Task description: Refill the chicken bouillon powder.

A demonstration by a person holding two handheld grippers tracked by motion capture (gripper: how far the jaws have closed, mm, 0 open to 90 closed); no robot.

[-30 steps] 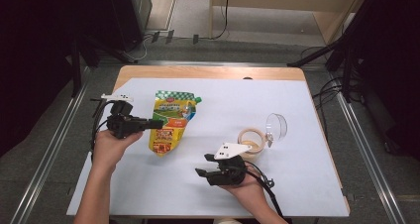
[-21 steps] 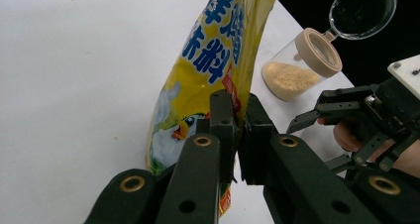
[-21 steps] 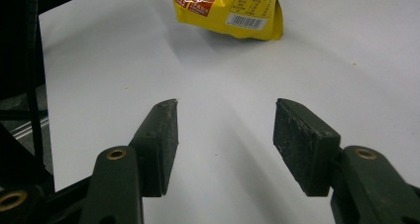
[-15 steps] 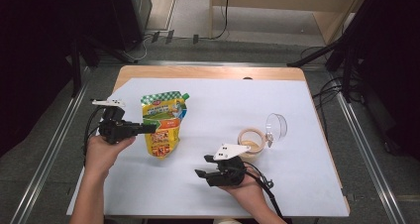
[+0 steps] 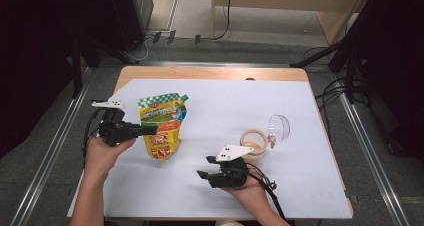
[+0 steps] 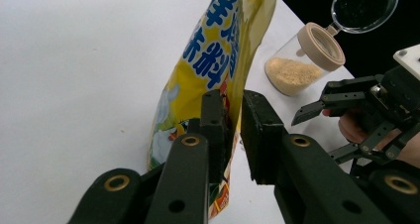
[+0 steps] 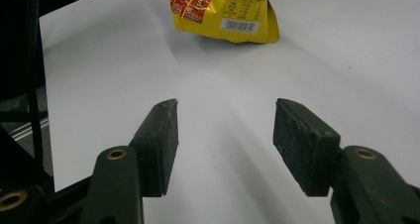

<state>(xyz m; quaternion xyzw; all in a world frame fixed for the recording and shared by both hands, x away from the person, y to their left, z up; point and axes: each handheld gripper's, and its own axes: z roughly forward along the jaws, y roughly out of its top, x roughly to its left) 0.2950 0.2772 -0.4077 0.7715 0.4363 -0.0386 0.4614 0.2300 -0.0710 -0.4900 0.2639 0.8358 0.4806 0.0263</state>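
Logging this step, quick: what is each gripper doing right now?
Left gripper: jaws just been opening, pouch edge between them, grip loosening.
Right gripper: open, holding nothing.

You sit at a wooden table [image 5: 210, 73] covered by a white sheet [image 5: 310, 151]. Around it is grey floor [image 5: 380, 181], metal rails [image 5: 45, 156], cables [image 5: 330, 93], dark surroundings.

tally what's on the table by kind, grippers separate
Yellow pouch: 1
Jar with its clear lid flipped open: 1
Grippers: 2, left gripper and right gripper
Total: 2 things, 2 grippers
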